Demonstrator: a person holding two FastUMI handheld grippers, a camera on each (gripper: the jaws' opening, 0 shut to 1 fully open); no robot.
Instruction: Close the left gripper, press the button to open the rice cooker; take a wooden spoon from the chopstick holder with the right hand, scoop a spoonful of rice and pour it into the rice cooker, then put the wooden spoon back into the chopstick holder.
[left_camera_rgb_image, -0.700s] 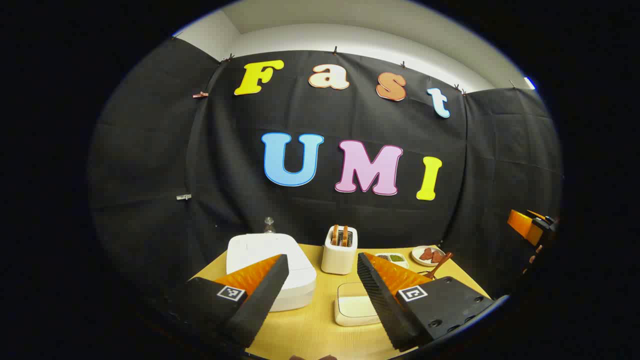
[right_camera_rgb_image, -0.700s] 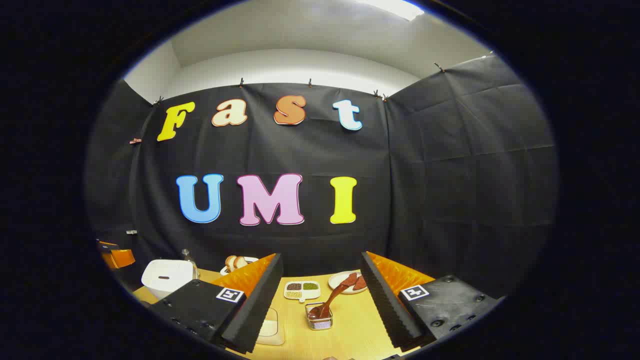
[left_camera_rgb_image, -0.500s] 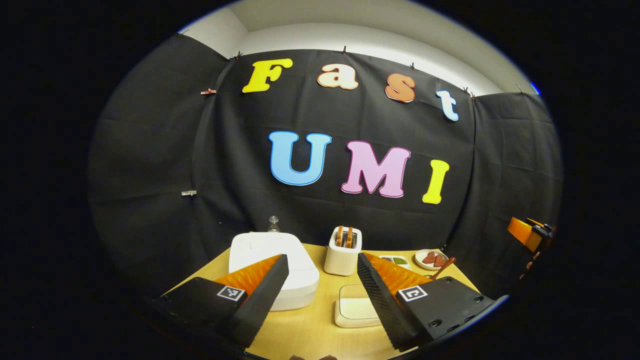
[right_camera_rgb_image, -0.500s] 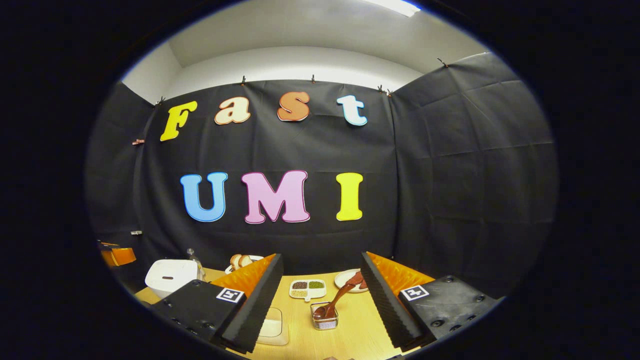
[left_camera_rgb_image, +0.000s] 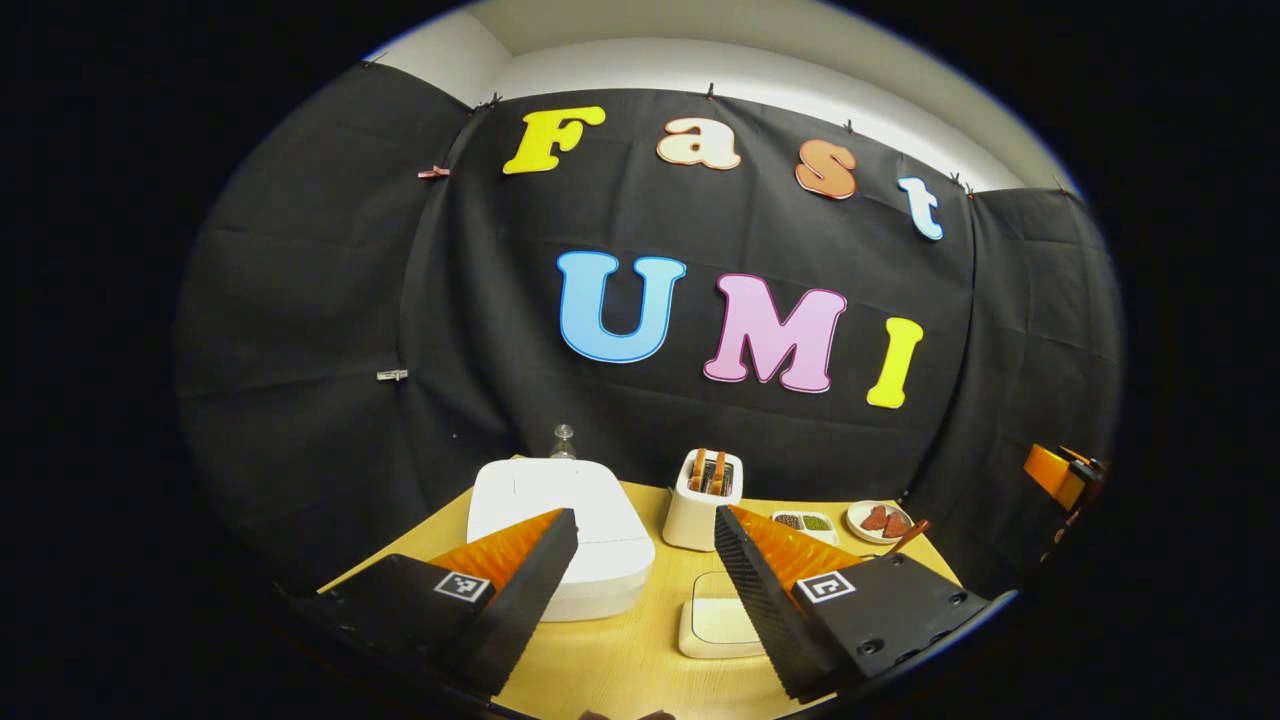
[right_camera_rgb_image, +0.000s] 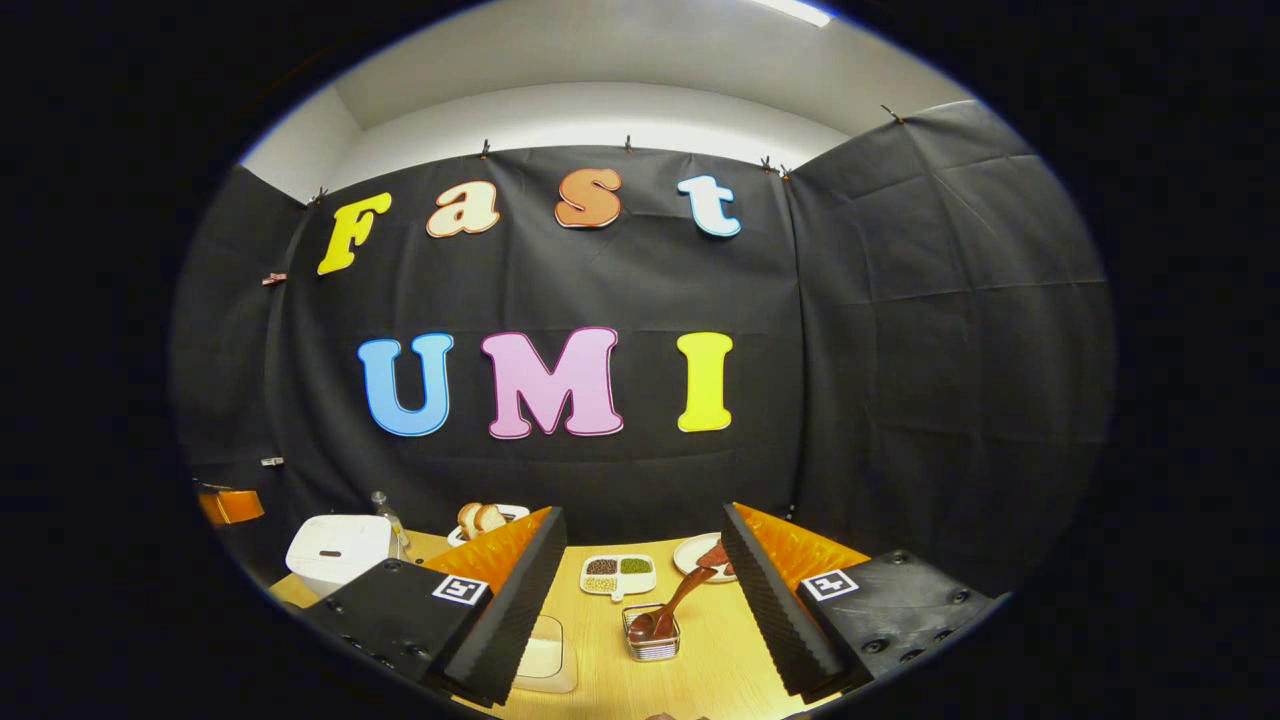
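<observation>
One wooden spoon (right_camera_rgb_image: 678, 603) stands in the wire chopstick holder (right_camera_rgb_image: 651, 640) mid-tabletop (right_camera_rgb_image: 720, 670), handle leaning up toward the far right. One closed white rice cooker (left_camera_rgb_image: 560, 535) sits left, beside a toaster (left_camera_rgb_image: 703, 500). Both left tongs (left_camera_rgb_image: 640, 580) and right tongs (right_camera_rgb_image: 640, 590) hover spread, holding nothing.
</observation>
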